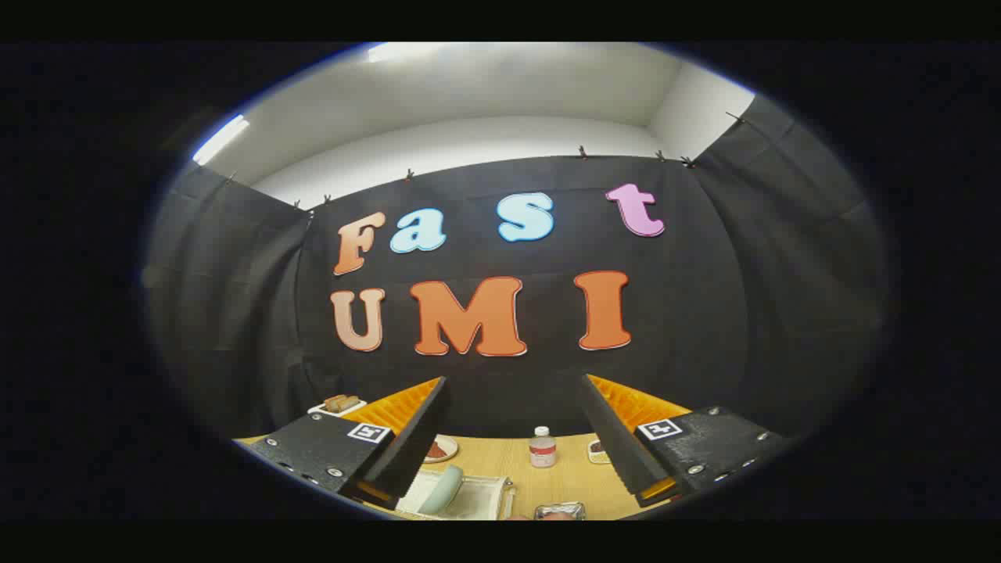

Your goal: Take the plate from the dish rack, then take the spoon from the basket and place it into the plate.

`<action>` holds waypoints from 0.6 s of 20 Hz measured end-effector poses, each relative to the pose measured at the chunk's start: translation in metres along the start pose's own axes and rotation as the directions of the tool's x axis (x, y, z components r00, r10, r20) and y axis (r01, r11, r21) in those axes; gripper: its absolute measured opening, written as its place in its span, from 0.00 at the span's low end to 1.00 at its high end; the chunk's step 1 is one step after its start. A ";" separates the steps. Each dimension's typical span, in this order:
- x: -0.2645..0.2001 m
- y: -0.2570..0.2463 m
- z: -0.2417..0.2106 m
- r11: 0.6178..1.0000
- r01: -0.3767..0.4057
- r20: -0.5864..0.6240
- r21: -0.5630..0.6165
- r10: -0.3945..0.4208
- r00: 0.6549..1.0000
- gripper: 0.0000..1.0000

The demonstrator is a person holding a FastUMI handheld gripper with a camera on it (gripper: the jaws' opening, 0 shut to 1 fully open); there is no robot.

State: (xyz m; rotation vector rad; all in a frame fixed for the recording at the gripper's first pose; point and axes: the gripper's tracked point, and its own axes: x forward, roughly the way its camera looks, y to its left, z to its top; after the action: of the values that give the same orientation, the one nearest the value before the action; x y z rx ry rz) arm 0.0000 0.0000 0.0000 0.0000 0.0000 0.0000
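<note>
the tongs (512, 426) hang high above the desk (559, 485) with their two fingers wide apart and nothing between them, aimed more at the booth wall than down at the work.

going left to right along the bottom of the frame: one small white tray (338, 406) with brown pieces on it at lower left, beyond the left finger; one small dish (442, 449) with something reddish in it, peeking out beside that finger's inner edge; one dish rack (477, 497) at bottom centre-left, holding one pale green plate (444, 489) that stands on edge; one small bottle (542, 447) with a white cap, upright at bottom centre between the fingers; one metal basket (561, 511) at the very bottom edge, where the spoon should be, though i cannot make out a spoon; one more small dish (596, 449) half hidden by the right finger.

risks, as i judge them: the plate stands on its rim, so a pinch near the thin edge could let it swing or slip out. coming down from this height with the rack barely in sight, the left finger could knock the rack or the reddish dish. the bottle stands close to the path and could be tipped. the basket is cut off by the frame's bottom edge, so reaching for the spoon is blind from here.
</note>
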 end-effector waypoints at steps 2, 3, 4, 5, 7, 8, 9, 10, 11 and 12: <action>0.000 0.000 -0.004 0.999 0.001 0.003 -0.048 0.000 1.000 0.99; 0.002 0.000 -0.007 0.998 0.004 -0.003 -0.063 -0.004 1.000 0.99; 0.004 0.003 -0.011 0.997 0.003 -0.015 -0.071 -0.004 1.000 0.99; 0.006 0.002 -0.015 0.997 0.002 -0.029 -0.074 -0.004 1.000 0.99; 0.007 0.002 -0.017 0.997 -0.002 -0.041 -0.071 -0.001 0.999 0.99; 0.009 0.002 -0.016 0.998 -0.004 -0.041 -0.068 0.001 0.999 0.99; 0.009 0.002 -0.019 0.998 -0.007 -0.044 -0.066 0.004 0.999 0.99; 0.009 0.002 -0.019 0.998 -0.006 -0.046 -0.065 0.003 0.999 0.99; 0.010 0.001 -0.021 0.998 -0.007 -0.052 -0.062 0.003 0.999 0.99; 0.010 0.002 -0.022 0.998 -0.011 -0.057 -0.060 0.008 0.998 0.99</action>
State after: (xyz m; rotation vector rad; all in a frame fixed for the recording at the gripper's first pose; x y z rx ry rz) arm 0.0100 0.0018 -0.0219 -0.0600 0.0567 0.0094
